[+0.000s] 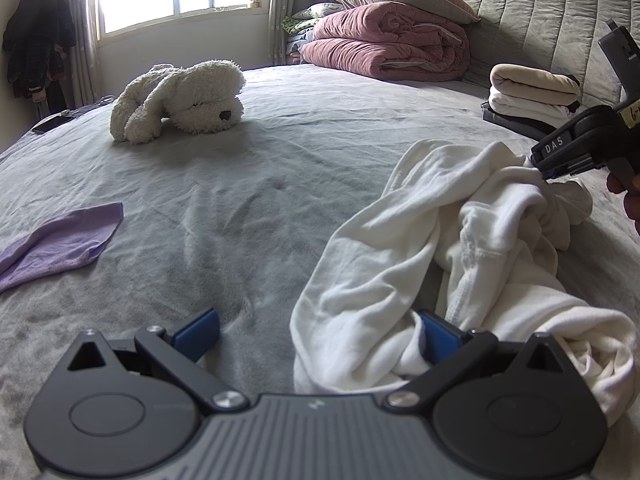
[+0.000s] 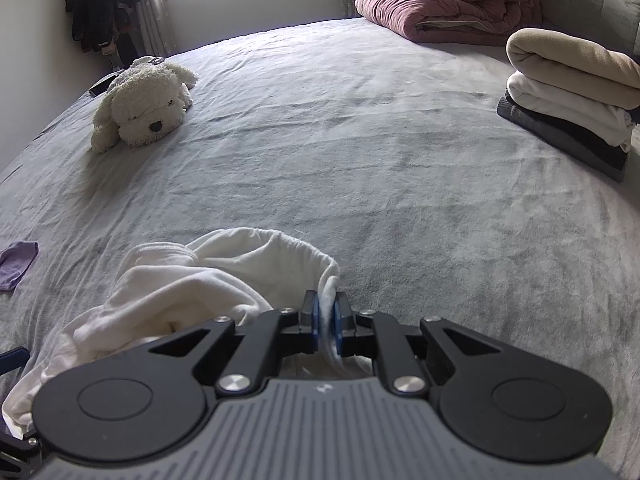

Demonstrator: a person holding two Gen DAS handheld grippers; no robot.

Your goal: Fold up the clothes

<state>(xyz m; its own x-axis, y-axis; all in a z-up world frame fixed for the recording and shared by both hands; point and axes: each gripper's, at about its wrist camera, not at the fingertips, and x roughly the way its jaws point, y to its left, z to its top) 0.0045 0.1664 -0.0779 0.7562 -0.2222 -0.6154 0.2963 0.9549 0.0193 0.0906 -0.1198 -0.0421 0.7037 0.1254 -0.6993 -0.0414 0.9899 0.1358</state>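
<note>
1. A crumpled white garment lay on the near right part of the grey bed.
2. The right tool was clamped on a folded edge of the white garment, its blue pads pressed on the cloth from both sides.
3. The left tool stood with its blue fingers wide apart; part of the garment lay between them and bunched against the right-hand finger, with nothing pinched.
4. A lilac cloth lay flat at the near left of the bed, well apart from the garment.
5. A white plush dog rested at the far left.
6. A stack of folded clothes sat at the right, beige on top, white below, dark at the bottom.
7. A folded pink quilt lay against the padded headboard at the far right.
</note>
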